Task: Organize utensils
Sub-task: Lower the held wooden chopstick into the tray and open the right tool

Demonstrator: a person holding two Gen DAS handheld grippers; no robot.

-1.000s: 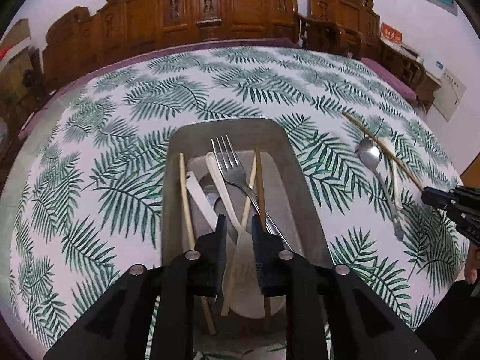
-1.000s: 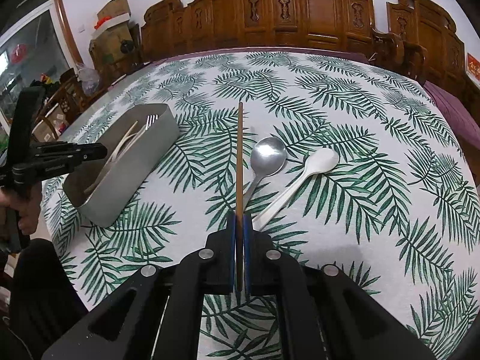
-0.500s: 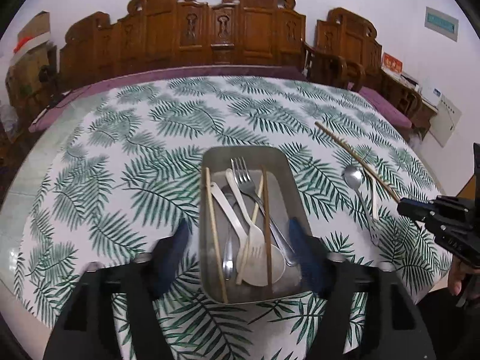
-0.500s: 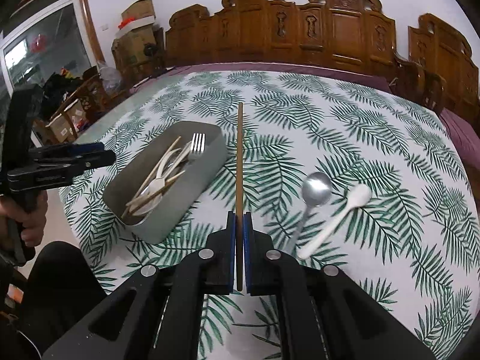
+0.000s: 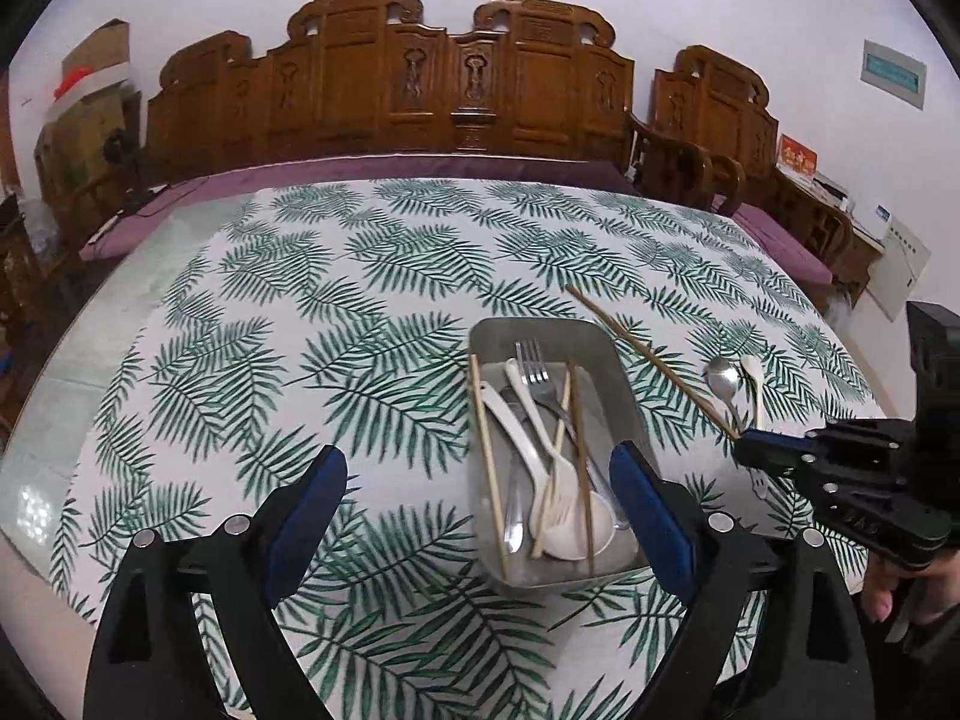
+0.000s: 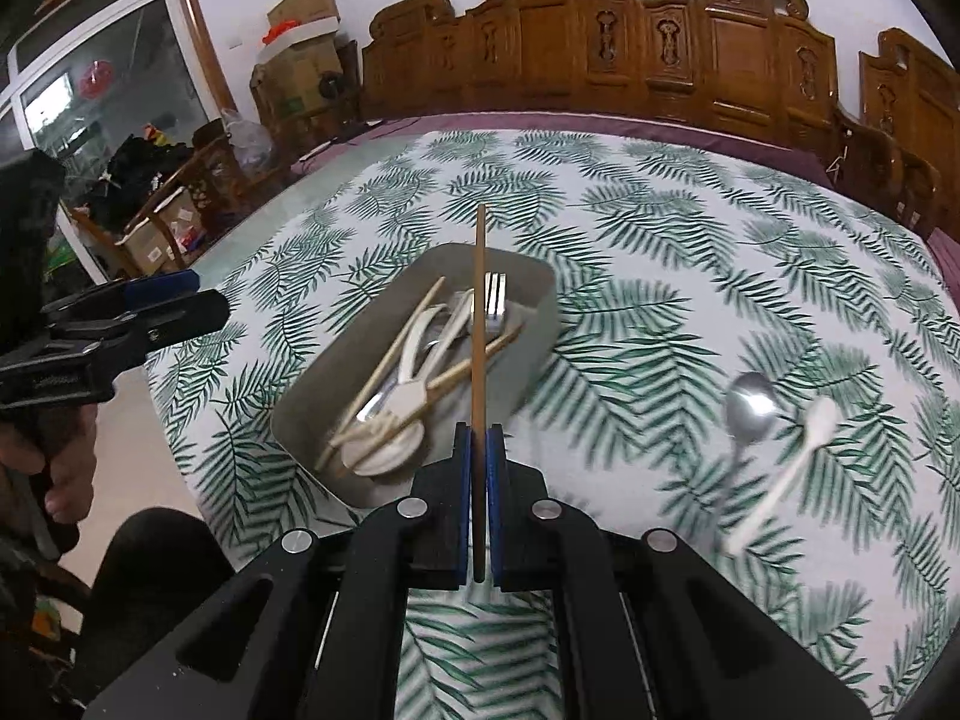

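A grey metal tray (image 5: pixel 606 354) (image 6: pixel 336 372) on the leaf-print table holds a fork (image 5: pixel 531 367), white spoons and wooden chopsticks. My right gripper (image 6: pixel 478 450) is shut on a wooden chopstick (image 6: pixel 479 324) (image 5: pixel 648 357) and holds it in the air over the tray's right side. It also shows at the right of the left wrist view (image 5: pixel 750 450). My left gripper (image 5: pixel 477 504) is open wide and empty, above the table just in front of the tray. A metal spoon (image 6: pixel 747 405) (image 5: pixel 723 381) and a white spoon (image 6: pixel 792 462) (image 5: pixel 753 375) lie on the table right of the tray.
Carved wooden chairs (image 5: pixel 456 90) stand along the table's far side. Purple cushions (image 5: pixel 780 234) lie by the far and right edges. Boxes and clutter (image 6: pixel 300 60) stand at the left near a window. The table's near edge runs just below the tray.
My left gripper has opened wide and drawn back from the tray. My right gripper has carried the chopstick left from beside the two spoons to above the tray.
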